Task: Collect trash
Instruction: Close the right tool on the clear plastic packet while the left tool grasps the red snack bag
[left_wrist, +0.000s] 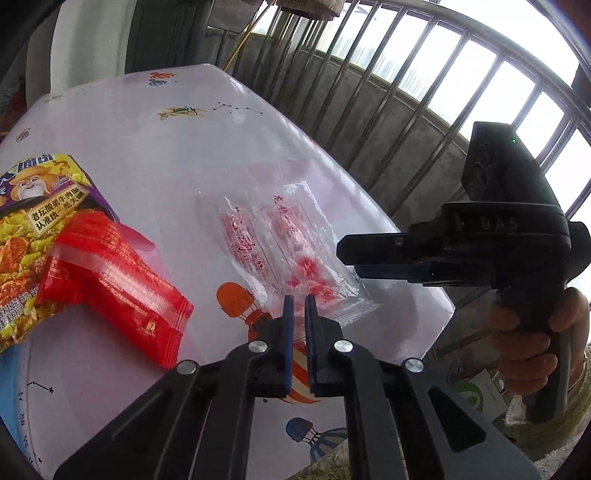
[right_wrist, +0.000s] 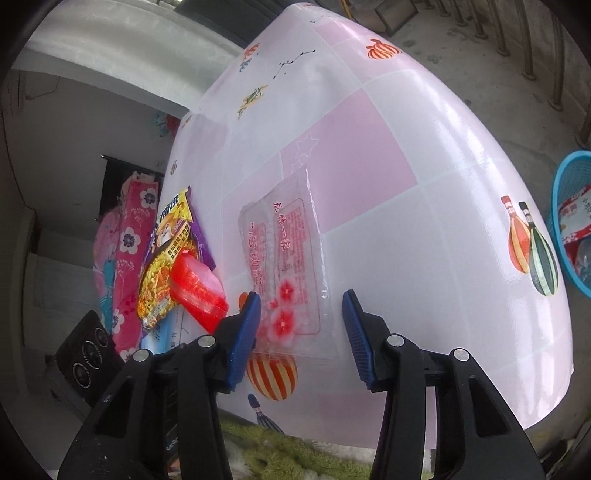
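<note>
Table (right_wrist: 388, 122) under a glossy pink-and-white checked cloth, printed with striped balloons, bottles, a grasshopper and dotted star lines. Beyond the table's far edge: a grey concrete parapet (left_wrist: 373, 96) topped by a railing (left_wrist: 436, 70) of metal bars, bright sky behind. Leaning at the parapet past the table's far corner, a yellow stick (left_wrist: 240, 42). Left of the table, seen from the right wrist view: pink flowered fabric (right_wrist: 133, 236) hanging, a black box (right_wrist: 88, 354) with three round dials below it, white wall behind. Below the table's near edge: green shaggy mat (right_wrist: 273, 450). By the table's near right corner, a small white card (left_wrist: 480, 395) with a green logo.
</note>
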